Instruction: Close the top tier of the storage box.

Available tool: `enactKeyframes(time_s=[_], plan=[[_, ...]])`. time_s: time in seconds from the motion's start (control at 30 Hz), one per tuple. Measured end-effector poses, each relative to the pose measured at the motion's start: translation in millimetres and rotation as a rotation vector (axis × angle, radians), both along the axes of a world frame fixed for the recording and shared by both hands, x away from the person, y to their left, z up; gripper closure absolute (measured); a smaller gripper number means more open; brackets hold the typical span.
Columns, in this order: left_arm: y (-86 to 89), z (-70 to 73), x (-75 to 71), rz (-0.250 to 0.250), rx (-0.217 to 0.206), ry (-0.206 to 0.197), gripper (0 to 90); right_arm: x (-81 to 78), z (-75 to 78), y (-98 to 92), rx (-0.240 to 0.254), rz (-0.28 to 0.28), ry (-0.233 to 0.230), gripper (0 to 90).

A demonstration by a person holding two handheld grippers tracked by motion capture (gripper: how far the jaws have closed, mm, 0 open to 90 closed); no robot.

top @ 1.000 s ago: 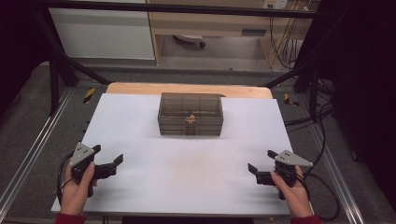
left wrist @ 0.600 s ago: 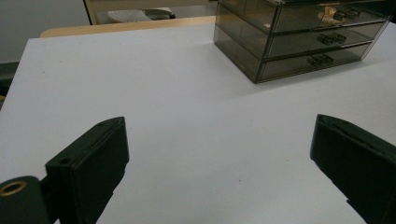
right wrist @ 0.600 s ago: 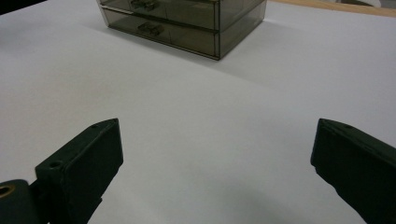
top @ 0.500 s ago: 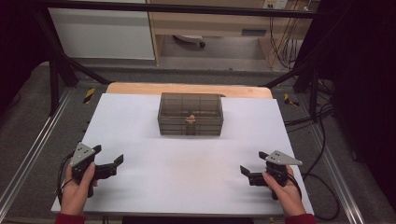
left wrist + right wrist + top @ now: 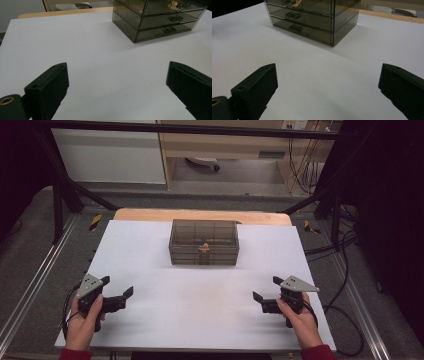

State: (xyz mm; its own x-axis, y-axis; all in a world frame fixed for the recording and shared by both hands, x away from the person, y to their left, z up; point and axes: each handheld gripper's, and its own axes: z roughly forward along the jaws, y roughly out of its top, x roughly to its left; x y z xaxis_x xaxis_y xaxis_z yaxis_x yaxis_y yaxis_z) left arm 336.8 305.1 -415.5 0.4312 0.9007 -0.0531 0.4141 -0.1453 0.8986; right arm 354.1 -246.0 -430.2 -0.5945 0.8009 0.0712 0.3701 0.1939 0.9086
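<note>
Right gripper [image 5: 265,291] edged inward, drawer box [image 5: 203,242] well ahead.

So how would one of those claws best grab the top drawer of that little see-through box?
Probably by the top drawer's small handle, from the front: the drawer box faces the person, its handles stick out, and both the left gripper and right gripper are open.

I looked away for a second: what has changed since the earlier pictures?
The right gripper slid left, inward over the table; nothing was taken or let go. The left gripper and the drawer box stayed put, and both grippers stay open and empty.
</note>
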Motion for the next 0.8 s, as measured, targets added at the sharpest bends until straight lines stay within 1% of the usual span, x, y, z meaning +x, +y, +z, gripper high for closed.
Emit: enactKeyframes(time_s=[0.13, 0.33, 0.4, 0.63, 0.7, 0.8], plan=[[-0.2, -0.4, 0.6, -0.004, -0.002, 0.003, 4.6, 6.3, 1.3, 1.7, 0.007, 0.0, -0.007, 3.1], [-0.3, -0.8, 1.2, -0.007, -0.001, 0.002, 4.7, 18.0, 9.1, 0.3, 0.016, -0.005, -0.025, 3.1], [-0.3, -0.8, 0.9, -0.007, 0.001, 0.004, 4.7, 21.7, 9.7, 0.3, 0.02, -0.008, -0.027, 3.4], [-1.4, -0.8, 0.4, -0.016, 0.008, 0.002, 4.7, 30.1, 3.5, 2.2, 0.025, -0.003, 0.001, 3.8], [-1.8, -1.2, 0.5, -0.018, 0.007, 0.008, 4.7, 31.9, 1.6, 4.1, 0.022, -0.006, 0.009, 3.3], [-2.6, -1.6, -0.1, -0.022, 0.001, 0.013, 4.7, 32.7, -0.5, 8.8, 0.028, 0.008, 0.021, 3.3]])
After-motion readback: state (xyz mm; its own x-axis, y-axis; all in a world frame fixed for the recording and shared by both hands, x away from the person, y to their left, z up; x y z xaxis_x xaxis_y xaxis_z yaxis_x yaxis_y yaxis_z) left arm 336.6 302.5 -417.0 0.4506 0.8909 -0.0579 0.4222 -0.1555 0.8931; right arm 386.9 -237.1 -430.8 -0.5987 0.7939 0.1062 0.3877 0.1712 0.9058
